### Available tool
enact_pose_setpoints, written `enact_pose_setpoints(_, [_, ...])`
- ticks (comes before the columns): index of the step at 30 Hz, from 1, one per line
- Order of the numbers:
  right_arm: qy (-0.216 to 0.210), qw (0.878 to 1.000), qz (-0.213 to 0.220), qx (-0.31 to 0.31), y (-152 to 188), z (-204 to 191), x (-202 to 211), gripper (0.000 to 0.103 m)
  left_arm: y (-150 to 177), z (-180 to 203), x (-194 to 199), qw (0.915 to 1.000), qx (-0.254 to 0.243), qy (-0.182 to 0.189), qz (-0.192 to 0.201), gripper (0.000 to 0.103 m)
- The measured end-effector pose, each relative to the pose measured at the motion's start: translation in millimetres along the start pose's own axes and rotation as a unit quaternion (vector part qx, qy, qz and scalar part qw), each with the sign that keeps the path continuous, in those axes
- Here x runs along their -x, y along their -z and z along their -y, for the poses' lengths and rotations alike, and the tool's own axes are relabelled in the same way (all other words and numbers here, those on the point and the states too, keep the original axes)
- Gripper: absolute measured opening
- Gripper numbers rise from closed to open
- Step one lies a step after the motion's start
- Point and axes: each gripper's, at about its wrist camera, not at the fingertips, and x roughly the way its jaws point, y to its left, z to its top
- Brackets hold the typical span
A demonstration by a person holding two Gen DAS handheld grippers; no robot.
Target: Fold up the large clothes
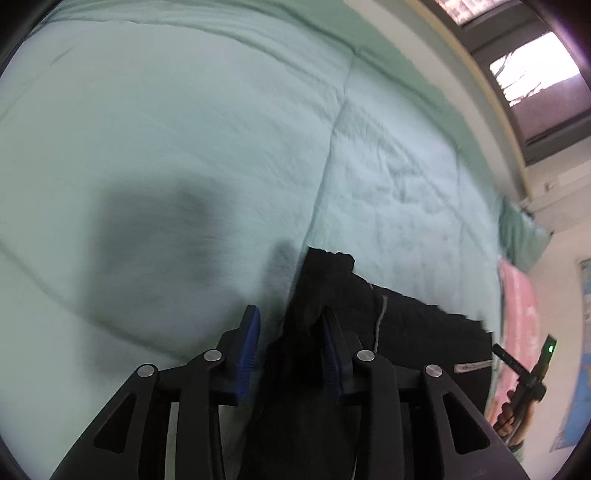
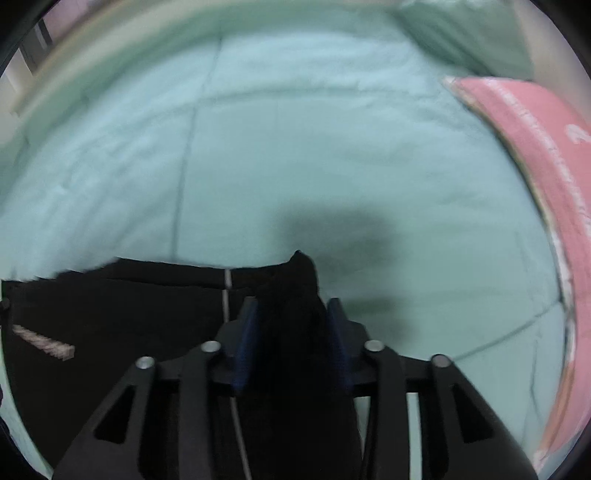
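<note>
A black garment (image 1: 406,332) with a grey drawstring and a small grey label hangs stretched between my two grippers above the mint green bed (image 1: 184,147). My left gripper (image 1: 291,314) has a bunched black corner between its blue pads, with a gap on the left pad's side. My right gripper (image 2: 291,306) is shut on the other bunched corner of the garment (image 2: 110,314). The right gripper also shows at the right edge of the left wrist view (image 1: 532,373), held by a hand.
The mint green quilted bedcover (image 2: 295,147) fills both views. A pink cloth (image 2: 546,155) lies along the bed's right side, also in the left wrist view (image 1: 517,314). A green pillow (image 2: 472,33) lies at the far end. A window (image 1: 535,74) is beyond the bed.
</note>
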Motion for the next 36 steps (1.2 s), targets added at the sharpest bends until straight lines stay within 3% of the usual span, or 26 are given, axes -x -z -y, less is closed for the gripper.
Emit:
enact_pose_setpoints(4, [-0.018, 0.999, 0.037, 0.016, 22.2, -11.7, 68.2, 0.046, 13.1, -13.3, 45.0, 0.9994, 0.023, -0.006, 0.024, 0.036])
enact_pose_setpoints(7, [-0.072, 0.996, 0.040, 0.034, 53.4, -42.8, 104.5, 0.046, 38.7, 14.6, 82.6, 0.9982, -0.019, -0.012, 0.055, 0.036])
enact_pose_setpoints(10, [-0.110, 0.992, 0.012, 0.061, 84.7, -82.8, 103.2, 0.046, 82.5, 68.3, 99.6, 0.9945, -0.085, 0.031, 0.053, 0.036])
enact_pose_setpoints(13, [-0.098, 0.991, -0.009, 0.087, 108.0, -114.3, 84.8, 0.046, 135.5, 131.4, 78.6, 0.9831, -0.166, 0.077, 0.006, 0.036])
enact_pose_setpoints(16, [-0.104, 0.991, -0.019, 0.078, 119.7, -127.2, 66.2, 0.046, 182.5, 177.9, 42.5, 0.9680, -0.246, 0.050, -0.009, 0.036])
enact_pose_setpoints(19, [-0.096, 0.991, -0.033, 0.093, 121.5, -136.4, 47.1, 0.046, 204.2, 180.9, -5.3, 0.9698, -0.237, 0.028, -0.050, 0.036])
enact_pose_setpoints(23, [-0.075, 0.989, -0.076, 0.104, 138.7, -137.8, -1.4, 0.046, 206.1, 152.8, -56.0, 0.9833, -0.168, 0.013, -0.070, 0.032])
enact_pose_setpoints(25, [-0.075, 0.989, -0.080, 0.096, 143.1, -135.4, -13.6, 0.046, 205.1, 149.6, -63.6, 0.9838, -0.164, -0.002, -0.072, 0.024])
enact_pose_setpoints(28, [-0.094, 0.987, -0.095, 0.085, 131.0, -130.9, -4.3, 0.046, 203.9, 156.4, -56.9, 0.9793, -0.187, -0.012, -0.078, 0.024])
enact_pose_setpoints(32, [-0.142, 0.986, -0.039, 0.081, 102.8, -125.2, 34.0, 0.049, 192.8, 176.5, -25.9, 0.9762, -0.206, 0.004, -0.067, 0.025])
enact_pose_setpoints(33, [-0.145, 0.986, -0.024, 0.083, 93.9, -126.0, 39.1, 0.059, 188.8, 178.7, -19.6, 0.9765, -0.207, 0.011, -0.060, 0.026])
enact_pose_setpoints(34, [-0.138, 0.987, -0.012, 0.084, 85.2, -127.2, 39.0, 0.064, 182.6, 181.6, -14.9, 0.9777, -0.203, 0.014, -0.050, 0.030])
enact_pose_setpoints(36, [-0.121, 0.989, -0.018, 0.079, 73.3, -128.6, 23.7, 0.066, 168.0, 180.4, -12.8, 0.9834, -0.179, 0.016, -0.028, 0.050])
